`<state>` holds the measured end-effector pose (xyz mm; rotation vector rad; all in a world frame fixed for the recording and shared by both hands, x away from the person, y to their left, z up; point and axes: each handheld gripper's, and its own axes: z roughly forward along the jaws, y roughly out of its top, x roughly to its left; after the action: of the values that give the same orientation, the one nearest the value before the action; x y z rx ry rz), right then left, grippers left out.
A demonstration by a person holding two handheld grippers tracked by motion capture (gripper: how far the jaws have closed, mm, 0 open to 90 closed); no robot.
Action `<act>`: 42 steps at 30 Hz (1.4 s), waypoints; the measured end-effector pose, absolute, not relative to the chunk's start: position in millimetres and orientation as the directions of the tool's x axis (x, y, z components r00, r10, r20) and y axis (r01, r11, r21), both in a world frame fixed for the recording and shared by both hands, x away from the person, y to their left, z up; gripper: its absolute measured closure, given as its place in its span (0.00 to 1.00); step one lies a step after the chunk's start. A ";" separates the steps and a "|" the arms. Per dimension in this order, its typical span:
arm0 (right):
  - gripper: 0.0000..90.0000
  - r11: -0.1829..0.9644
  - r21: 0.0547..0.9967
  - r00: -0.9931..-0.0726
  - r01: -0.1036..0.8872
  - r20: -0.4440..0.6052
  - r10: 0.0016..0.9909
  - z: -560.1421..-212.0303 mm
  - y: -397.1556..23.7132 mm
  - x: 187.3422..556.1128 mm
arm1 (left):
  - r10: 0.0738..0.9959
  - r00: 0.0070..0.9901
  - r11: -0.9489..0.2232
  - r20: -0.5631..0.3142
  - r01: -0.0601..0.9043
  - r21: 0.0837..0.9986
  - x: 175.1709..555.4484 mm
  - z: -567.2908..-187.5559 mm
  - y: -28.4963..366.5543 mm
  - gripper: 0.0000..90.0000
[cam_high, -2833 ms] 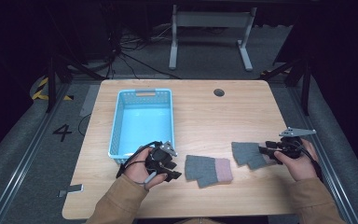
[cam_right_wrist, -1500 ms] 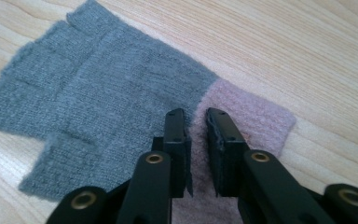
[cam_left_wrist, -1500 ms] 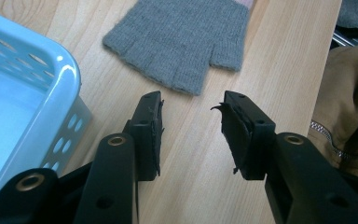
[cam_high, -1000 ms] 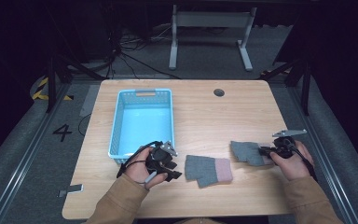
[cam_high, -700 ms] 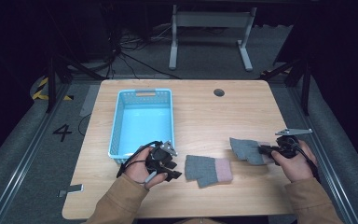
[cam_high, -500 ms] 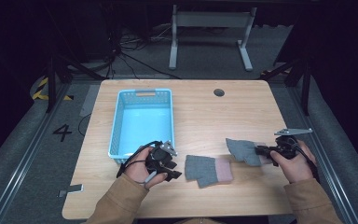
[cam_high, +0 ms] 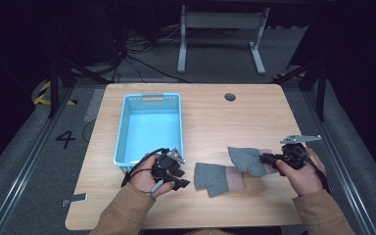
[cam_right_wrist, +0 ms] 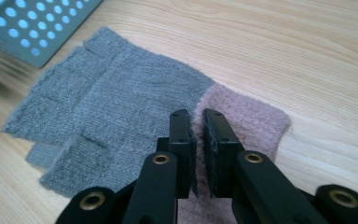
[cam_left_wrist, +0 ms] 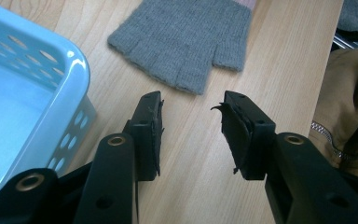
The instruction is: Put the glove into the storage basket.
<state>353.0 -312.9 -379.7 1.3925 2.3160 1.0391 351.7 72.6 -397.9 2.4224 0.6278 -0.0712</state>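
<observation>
Your right gripper (cam_right_wrist: pixel 198 119) has its fingers (cam_right_wrist: pixel 182 135) clenched on the pink cuff of a grey fingerless glove (cam_right_wrist: pixel 121 112); in the right gripper view the two pads stand nearly together with a fold of the cuff pinched between them. In the high view that right gripper (cam_high: pixel 269 159) holds the glove (cam_high: pixel 247 159) by its cuff end near the right edge of the counter (cam_high: pixel 210 107), and the grey finger end points left, toward the middle. The glove looks partly raised off the wood at the held end, though how much of it rests on the counter you cannot tell.

Your left gripper (cam_left_wrist: pixel 191 116) has its fingers (cam_left_wrist: pixel 149 130) released, standing apart with bare wood between them and nothing touching the pads. It shows in the high view (cam_high: pixel 178 178) at the near left, just off the near right corner of the light blue basket (cam_high: pixel 122 132). A second grey fingerless glove (cam_left_wrist: pixel 186 42) lies flat on the counter just ahead of those fingers, its short finger stubs turned toward them and its pink cuff away. In the high view this second glove (cam_high: pixel 215 178) sits between your two hands, its cuff end close beneath the glove in your right gripper.

The basket stands on the left half of the counter, and its rim (cam_left_wrist: pixel 74 60) appears beside the left fingers.
</observation>
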 end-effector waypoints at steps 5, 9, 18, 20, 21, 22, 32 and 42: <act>0.92 0.309 0.686 -0.533 0.658 0.135 0.835 -378.4 -299.2 350.8 | 0.427 0.882 -0.683 -0.199 0.459 0.568 349.9 -397.4 75.1 0.66; 0.92 0.319 0.687 -0.547 0.653 0.137 0.826 -379.4 -289.2 349.5 | 0.431 0.881 -0.683 -0.196 0.460 0.567 348.9 -397.6 76.7 0.66; 0.92 0.368 0.690 -0.605 0.623 0.128 0.786 -383.7 -264.7 350.3 | 0.452 0.870 -0.671 -0.199 0.478 0.567 345.1 -398.2 83.7 0.66; 0.92 0.380 0.690 -0.618 0.616 0.125 0.776 -385.1 -259.9 350.2 | 0.453 0.869 -0.669 -0.200 0.480 0.568 343.9 -397.9 84.2 0.66; 0.92 0.384 0.689 -0.624 0.614 0.127 0.771 -385.8 -257.0 349.8 | 0.454 0.869 -0.671 -0.197 0.479 0.565 343.6 -397.8 84.3 0.66; 0.92 0.389 0.692 -0.629 0.609 0.122 0.768 -386.3 -255.4 349.6 | 0.454 0.869 -0.672 -0.199 0.480 0.564 343.4 -398.2 84.4 0.66; 0.92 0.433 0.689 -0.667 0.581 0.099 0.738 -398.9 -234.0 348.5 | 0.457 0.867 -0.672 -0.199 0.484 0.561 343.0 -399.7 85.1 0.66; 0.91 0.462 0.670 -0.671 0.581 0.074 0.737 -414.4 -224.6 349.0 | 0.430 0.878 -0.695 -0.209 0.470 0.544 342.0 -404.7 75.9 0.68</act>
<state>349.0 -224.6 -414.4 1.1410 2.4852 1.0061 342.0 75.9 -404.7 2.4373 0.6472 -0.0870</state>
